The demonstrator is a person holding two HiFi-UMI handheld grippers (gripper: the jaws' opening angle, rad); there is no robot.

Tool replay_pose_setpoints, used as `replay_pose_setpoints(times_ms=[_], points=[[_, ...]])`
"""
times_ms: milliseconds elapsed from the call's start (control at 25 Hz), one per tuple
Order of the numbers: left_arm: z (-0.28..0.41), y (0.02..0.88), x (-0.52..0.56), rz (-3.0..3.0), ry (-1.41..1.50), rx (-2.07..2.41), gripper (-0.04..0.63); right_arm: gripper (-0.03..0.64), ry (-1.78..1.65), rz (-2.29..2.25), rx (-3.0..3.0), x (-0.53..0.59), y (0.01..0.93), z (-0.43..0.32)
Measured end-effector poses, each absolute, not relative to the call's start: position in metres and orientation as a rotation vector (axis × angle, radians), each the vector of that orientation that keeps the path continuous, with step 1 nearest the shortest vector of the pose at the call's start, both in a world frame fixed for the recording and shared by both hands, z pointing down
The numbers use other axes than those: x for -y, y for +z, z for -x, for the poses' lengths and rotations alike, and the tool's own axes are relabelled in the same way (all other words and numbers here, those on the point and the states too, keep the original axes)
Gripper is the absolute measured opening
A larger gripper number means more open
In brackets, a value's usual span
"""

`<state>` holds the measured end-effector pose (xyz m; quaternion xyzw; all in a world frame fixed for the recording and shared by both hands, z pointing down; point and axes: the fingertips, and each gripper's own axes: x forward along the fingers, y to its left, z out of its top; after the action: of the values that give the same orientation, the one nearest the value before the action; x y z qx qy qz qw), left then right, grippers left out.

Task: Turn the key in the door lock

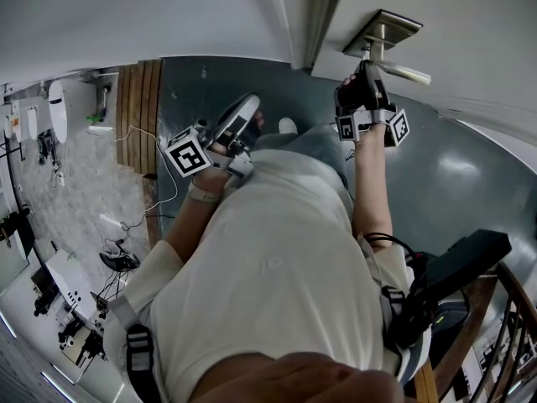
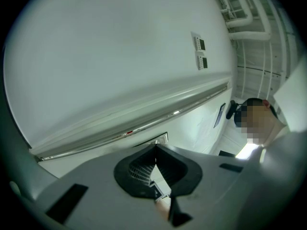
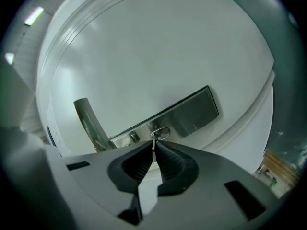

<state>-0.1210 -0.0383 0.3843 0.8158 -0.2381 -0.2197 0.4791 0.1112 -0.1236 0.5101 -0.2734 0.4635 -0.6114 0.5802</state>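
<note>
A brushed metal lock plate (image 3: 192,110) sits on the white door (image 3: 158,47), with a lever handle (image 3: 88,121) at its left end. A thin metal key (image 3: 153,142) sticks out of the round keyhole (image 3: 161,132). My right gripper (image 3: 154,146) is shut on the key, its tips pinching the key's flat head. In the head view, the right gripper (image 1: 367,65) is raised to the plate (image 1: 384,30) just under the handle (image 1: 404,73). My left gripper (image 1: 243,116) is held back near the chest, away from the door. The left gripper (image 2: 156,148) is shut with nothing in it.
A white wall with small switch panels (image 2: 200,51) and a long ledge (image 2: 144,119) fills the left gripper view; a person (image 2: 256,121) stands at its right. A wooden railing (image 1: 495,326) is at bottom right. Cables and gear (image 1: 113,254) lie on the floor at left.
</note>
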Motion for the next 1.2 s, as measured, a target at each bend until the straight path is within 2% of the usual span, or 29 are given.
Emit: replay_pose_setpoints(times_ms=[680,920,1080,1200], points=[[0.122,0.386,0.038,-1.979,-0.541,0.583,0.009,0.041,-1.408,0.577,-1.007,0.121,0.515,-0.112],[0.12,0.388,0.036,-1.98,-0.547,0.581,0.009,0.103,-1.456,0.66,-1.138,0.092,0.51,-0.104],[0.12,0.387,0.037,-1.972,-0.553,0.583,0.008,0.101,-1.352,0.983,-1.601,0.064,0.492,-0.101],[0.121,0.387,0.039,-1.971,-0.555,0.583,0.009,0.101,-0.841,1.597,-2.303,0.054,0.484,-0.106]])
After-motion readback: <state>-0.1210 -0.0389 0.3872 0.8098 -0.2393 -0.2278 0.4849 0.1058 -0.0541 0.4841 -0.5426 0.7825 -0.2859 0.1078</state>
